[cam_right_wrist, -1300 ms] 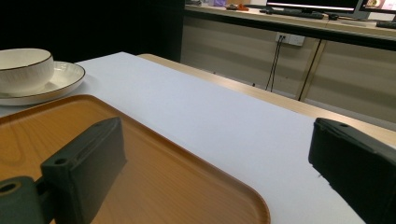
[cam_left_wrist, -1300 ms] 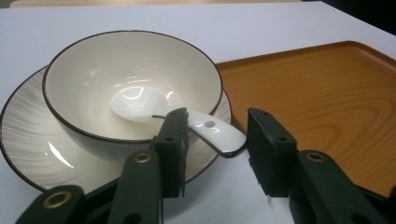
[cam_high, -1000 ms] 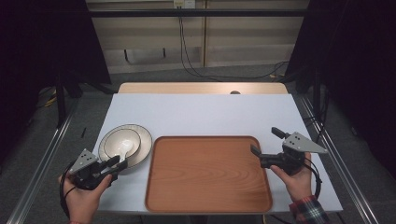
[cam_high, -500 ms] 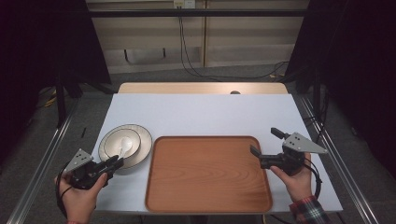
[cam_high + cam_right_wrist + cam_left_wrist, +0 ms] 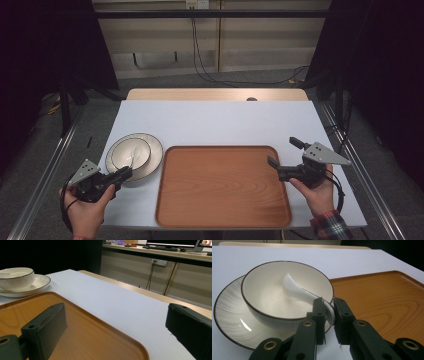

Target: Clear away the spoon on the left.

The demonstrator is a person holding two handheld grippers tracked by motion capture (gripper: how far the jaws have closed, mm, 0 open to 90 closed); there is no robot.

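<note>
We are seeing left gripper clenching white spoon handle – jaws having just been closing on it. Spoon is lying in bowl, bowl sitting on plate just left of wooden tray. Right gripper is hovering released – over tray's right edge.

the bowl looks like glazed ceramic, cream and glossy, with a thin dark rim. the plate under it has the same shiny glaze, with fine grey brushed lines in the surface. the spoon is white, smooth and glossy, like porcelain. the tray looks like wood with clear grain and a soft satin finish. the table cover is pale, matt and smooth. the left gripper is of black matt plastic with brass-coloured metal rivets.
</note>
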